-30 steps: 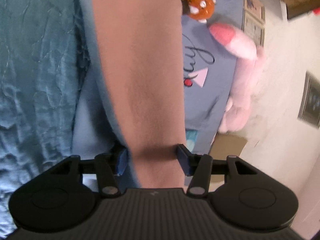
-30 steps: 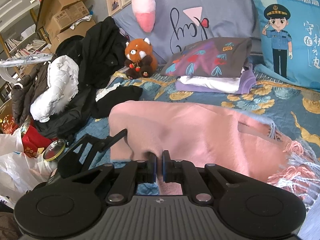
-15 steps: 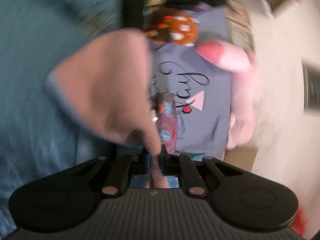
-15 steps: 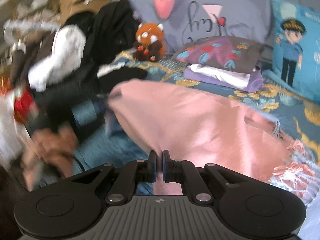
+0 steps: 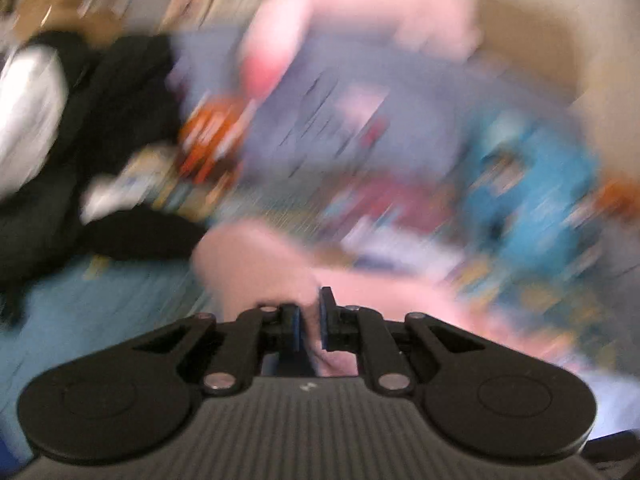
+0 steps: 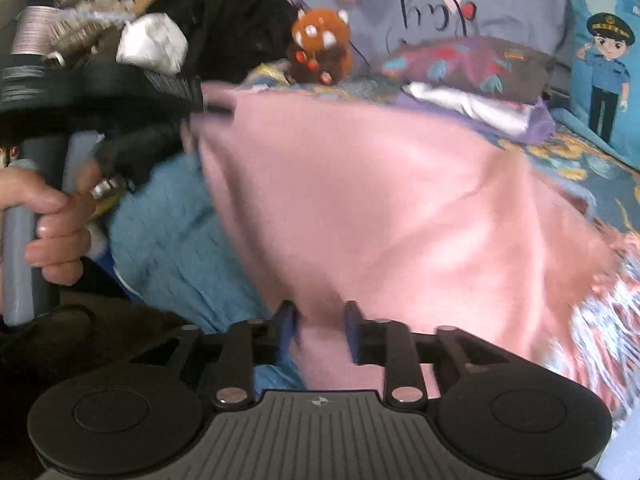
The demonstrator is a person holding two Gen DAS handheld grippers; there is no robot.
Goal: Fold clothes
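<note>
We are folding a pink garment (image 6: 360, 208), and it is lying draped across the bed straight ahead of both sets of jaws, its fringed edge (image 6: 600, 320) trailing off to the right of our right jaws. Our left gripper (image 5: 309, 316) is pinching a corner of that pink cloth, its jaws pressed nearly together with the fabric bunched between the blue pads; the left wrist view is heavily smeared, so little beyond the cloth is sharp there. Our right gripper (image 6: 318, 328) is opening its jaws, and the pink fabric is still lying between them, with the right pad standing clear of the cloth. Up and to the left of the right jaws, we are seeing the left gripper's black body gripping the far corner of the garment, with our left hand (image 6: 48, 220) wrapped around its grey handle. Under the garment and to the left of the right jaws, a blue blanket (image 6: 168, 232) is covering the bed. Beyond the garment, a stack of folded clothes (image 6: 472, 80) is resting, with a red panda plush (image 6: 320, 46) just left of it, a grey pillow (image 6: 500, 0) behind, a blue cartoon cushion (image 6: 604, 72) far right, and dark clothing (image 6: 240, 20) piled far left.
</note>
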